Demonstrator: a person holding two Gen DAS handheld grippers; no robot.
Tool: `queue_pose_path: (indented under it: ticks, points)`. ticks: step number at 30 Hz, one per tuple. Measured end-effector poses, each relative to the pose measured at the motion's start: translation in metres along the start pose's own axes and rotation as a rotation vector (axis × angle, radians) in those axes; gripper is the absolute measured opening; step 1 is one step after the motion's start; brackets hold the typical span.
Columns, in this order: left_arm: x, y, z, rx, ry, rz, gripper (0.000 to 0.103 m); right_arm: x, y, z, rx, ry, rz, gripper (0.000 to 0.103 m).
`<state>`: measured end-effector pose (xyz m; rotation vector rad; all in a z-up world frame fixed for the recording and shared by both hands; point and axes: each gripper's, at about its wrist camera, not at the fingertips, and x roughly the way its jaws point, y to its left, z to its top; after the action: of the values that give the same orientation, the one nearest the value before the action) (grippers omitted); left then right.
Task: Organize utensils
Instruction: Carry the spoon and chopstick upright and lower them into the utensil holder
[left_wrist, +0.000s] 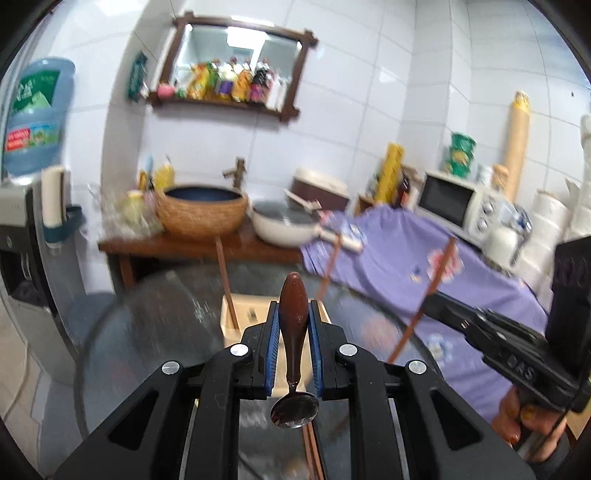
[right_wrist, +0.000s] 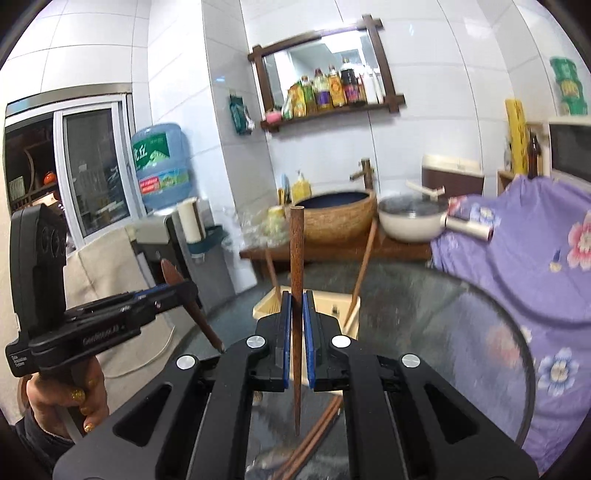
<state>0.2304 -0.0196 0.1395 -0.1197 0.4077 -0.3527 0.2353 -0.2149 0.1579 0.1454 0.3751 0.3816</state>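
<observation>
My left gripper (left_wrist: 293, 308) is shut on a spoon (left_wrist: 294, 295) with a brown wooden handle. The handle points away from me and the metal bowl hangs near the camera. My right gripper (right_wrist: 296, 297) is shut on a dark wooden chopstick (right_wrist: 296, 240), held upright with its thin tip down. Each view shows the other gripper off to the side: the right gripper (left_wrist: 434, 306) with its chopstick (left_wrist: 419, 314), and the left gripper (right_wrist: 183, 290) with the spoon handle (right_wrist: 201, 317). Beyond both grippers a beige utensil box (right_wrist: 317, 308) stands on the glass table with chopsticks leaning in it.
Loose chopsticks (right_wrist: 317, 432) lie on the round glass table (right_wrist: 461, 332) below my grippers. A purple floral cloth (right_wrist: 517, 258) is at the right. Behind the table, a wooden counter holds a woven basin (left_wrist: 201, 212) and a white pan (left_wrist: 286, 223). A microwave (left_wrist: 448, 201) stands further right.
</observation>
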Motion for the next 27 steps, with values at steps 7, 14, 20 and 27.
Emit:
queue_pose_path:
  ticks: [7, 14, 20, 27]
  points:
    - [0.028, 0.006, 0.049, -0.014, -0.071, 0.1, 0.014, 0.019, 0.005, 0.057, -0.034, -0.106, -0.074, 0.007]
    - [0.066, 0.018, 0.059, -0.053, -0.089, 0.169, 0.014, 0.046, 0.007, 0.071, -0.062, -0.176, -0.147, 0.007]
    - [0.09, 0.025, 0.038, -0.049, -0.046, 0.178, 0.014, 0.084, -0.005, 0.04, -0.049, -0.118, -0.172, 0.007]
    - [0.107, 0.025, 0.01, -0.018, -0.001, 0.184, 0.014, 0.111, -0.026, 0.007, 0.002, -0.041, -0.172, 0.007]
